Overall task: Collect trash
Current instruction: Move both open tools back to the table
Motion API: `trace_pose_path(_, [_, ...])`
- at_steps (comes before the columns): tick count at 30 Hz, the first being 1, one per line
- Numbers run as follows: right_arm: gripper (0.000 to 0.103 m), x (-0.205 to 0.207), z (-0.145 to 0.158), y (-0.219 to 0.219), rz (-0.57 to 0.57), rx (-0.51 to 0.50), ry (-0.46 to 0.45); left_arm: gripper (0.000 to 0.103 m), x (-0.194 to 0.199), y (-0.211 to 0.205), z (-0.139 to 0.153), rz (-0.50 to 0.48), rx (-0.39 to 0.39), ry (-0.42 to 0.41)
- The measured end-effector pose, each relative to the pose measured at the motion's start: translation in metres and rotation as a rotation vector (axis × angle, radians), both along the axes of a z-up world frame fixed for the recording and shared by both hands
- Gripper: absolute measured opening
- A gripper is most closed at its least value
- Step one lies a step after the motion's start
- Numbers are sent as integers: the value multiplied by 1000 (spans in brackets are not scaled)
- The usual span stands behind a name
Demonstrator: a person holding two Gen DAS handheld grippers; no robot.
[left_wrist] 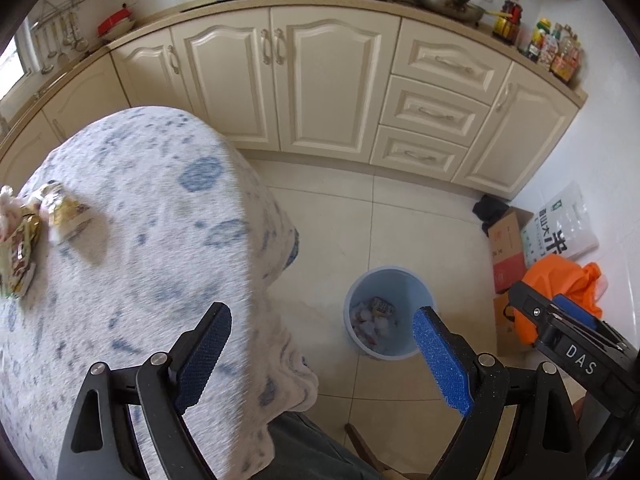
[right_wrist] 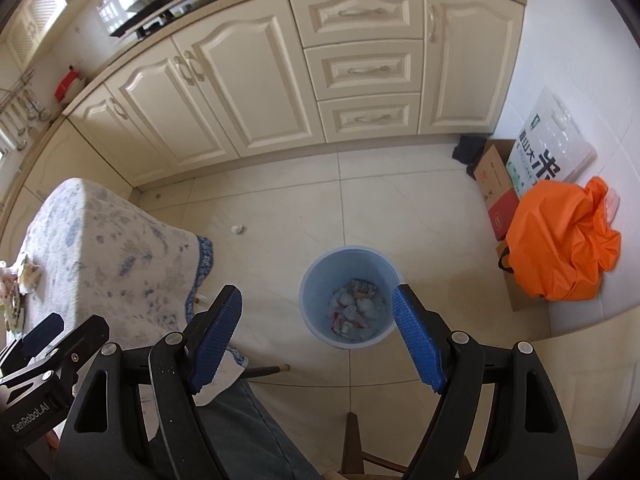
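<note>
A light blue trash bin (left_wrist: pixel 390 312) (right_wrist: pixel 350 296) stands on the tiled floor and holds crumpled papers and wrappers. My left gripper (left_wrist: pixel 322 344) hangs open and empty over the table's edge, left of the bin. My right gripper (right_wrist: pixel 316 328) is open too, nothing between its blue pads, with the bin seen in the gap. Crumpled snack wrappers (left_wrist: pixel 44 220) (right_wrist: pixel 20 280) lie on the cloth-covered table (left_wrist: pixel 160 240) (right_wrist: pixel 112 252) at its far left. A small white paper scrap (right_wrist: pixel 237 229) lies on the floor beyond the table. The right gripper's body (left_wrist: pixel 572 344) shows at the right in the left wrist view.
Cream kitchen cabinets (left_wrist: pixel 320 80) (right_wrist: pixel 280 80) line the far wall. An orange bag (right_wrist: pixel 560 240) (left_wrist: pixel 560 280), cardboard boxes (right_wrist: pixel 496 188) and a rice sack (right_wrist: pixel 556 148) sit at the right wall. A person's trouser leg (right_wrist: pixel 248 432) and a wooden chair part (right_wrist: pixel 352 440) are below the grippers.
</note>
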State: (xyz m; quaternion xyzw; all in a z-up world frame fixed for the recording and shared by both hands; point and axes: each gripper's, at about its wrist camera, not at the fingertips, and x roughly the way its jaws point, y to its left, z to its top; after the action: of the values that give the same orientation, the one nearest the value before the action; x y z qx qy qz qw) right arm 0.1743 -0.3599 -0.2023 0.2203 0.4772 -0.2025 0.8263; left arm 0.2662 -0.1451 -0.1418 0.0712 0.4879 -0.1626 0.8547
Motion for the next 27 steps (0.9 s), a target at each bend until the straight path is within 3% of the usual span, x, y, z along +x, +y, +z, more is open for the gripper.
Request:
trace_pose_path(13, [79, 37, 34, 93, 236, -28, -93, 94, -71, 106, 49, 207, -28, -100])
trace_pose_path(27, [79, 109, 44, 221, 576, -30, -97, 94, -81, 232, 60, 540, -43, -74])
